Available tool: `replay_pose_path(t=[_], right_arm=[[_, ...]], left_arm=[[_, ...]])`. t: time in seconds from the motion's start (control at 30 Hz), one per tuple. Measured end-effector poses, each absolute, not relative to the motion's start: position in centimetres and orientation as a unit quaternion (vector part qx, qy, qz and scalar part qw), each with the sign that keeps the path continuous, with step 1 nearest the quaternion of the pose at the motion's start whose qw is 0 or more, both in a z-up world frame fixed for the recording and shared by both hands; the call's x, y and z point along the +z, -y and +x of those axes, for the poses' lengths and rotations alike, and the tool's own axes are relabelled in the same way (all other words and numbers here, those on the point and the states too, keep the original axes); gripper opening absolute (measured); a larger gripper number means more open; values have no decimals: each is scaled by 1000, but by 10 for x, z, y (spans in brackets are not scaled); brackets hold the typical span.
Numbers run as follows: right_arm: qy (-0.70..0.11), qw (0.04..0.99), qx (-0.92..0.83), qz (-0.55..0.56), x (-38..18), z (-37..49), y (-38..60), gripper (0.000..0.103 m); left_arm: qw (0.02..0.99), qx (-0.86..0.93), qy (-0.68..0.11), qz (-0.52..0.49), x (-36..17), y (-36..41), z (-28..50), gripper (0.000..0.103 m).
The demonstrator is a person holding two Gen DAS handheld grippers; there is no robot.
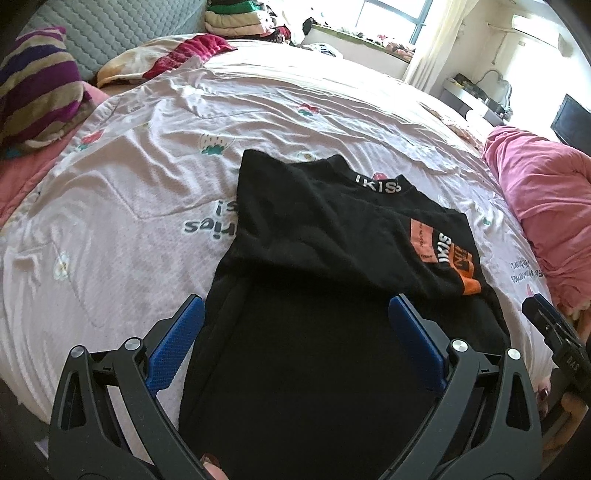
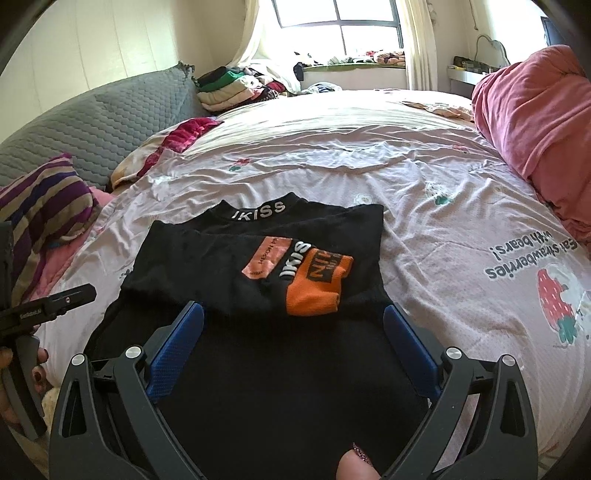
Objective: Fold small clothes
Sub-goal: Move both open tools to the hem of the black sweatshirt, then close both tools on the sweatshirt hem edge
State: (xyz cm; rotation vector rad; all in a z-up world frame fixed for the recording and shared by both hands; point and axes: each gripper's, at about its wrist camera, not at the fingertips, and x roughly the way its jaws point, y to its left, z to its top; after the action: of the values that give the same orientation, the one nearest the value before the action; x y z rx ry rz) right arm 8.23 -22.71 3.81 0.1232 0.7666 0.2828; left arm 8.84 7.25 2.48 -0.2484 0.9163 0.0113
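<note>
Two tongs, ours, both wide open, empty: left tongs [image 1: 295, 347], right tongs [image 2: 293, 350]. Black top [image 2: 258, 295] flat on bed [image 2: 406, 184], directly ahead; long axis runs away, collar far, hem nearest both.

Two fisheye views look forward and down from close above the near edge of a bed [image 1: 155, 155] — each framed by its own gripper's two blue fingers [image 1: 177, 343] [image 2: 177, 347]. The left view faces slightly rightward, the right view straight ahead toward the window [image 2: 340, 22]. Both share the black top [image 1: 314, 258] [image 2: 258, 332].
</note>
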Motion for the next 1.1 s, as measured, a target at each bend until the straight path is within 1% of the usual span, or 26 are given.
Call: replay_pose_path(t=[0.57, 0.63, 0.73, 0.8, 0.83, 0.87, 0.9, 0.93, 1.0, 1.1], right_arm=[[-384, 910, 139, 72, 24, 50, 253, 97], [-389, 906, 145, 84, 21, 46, 258, 97], [-397, 899, 154, 106, 16, 41, 266, 97], [-401, 896, 151, 113, 14, 37, 271, 97], [-403, 895, 150, 114, 13, 35, 273, 97], [-405, 895, 149, 114, 12, 33, 275, 97], [-406, 895, 148, 112, 12, 31, 276, 97], [-406, 895, 147, 107, 11, 28, 278, 97], [-408, 896, 143, 97, 10, 22, 282, 97], [-417, 893, 141, 97, 5, 15, 290, 97]], left_arm=[[875, 20, -460, -150, 4, -110, 25, 93], [872, 27, -464, -154, 2, -116, 17, 91], [870, 30, -465, -160, 0, -122, 7, 80], [868, 29, -468, -162, -2, -125, 1, 65], [867, 28, -470, -163, -3, -126, -1, 62], [865, 26, -473, -163, -4, -126, -3, 53], [863, 22, -478, -162, -6, -126, -6, 48], [860, 19, -482, -163, -7, -126, -8, 46], [855, 15, -491, -165, -11, -125, -14, 38], [849, 13, -501, -168, -18, -123, -23, 35]])
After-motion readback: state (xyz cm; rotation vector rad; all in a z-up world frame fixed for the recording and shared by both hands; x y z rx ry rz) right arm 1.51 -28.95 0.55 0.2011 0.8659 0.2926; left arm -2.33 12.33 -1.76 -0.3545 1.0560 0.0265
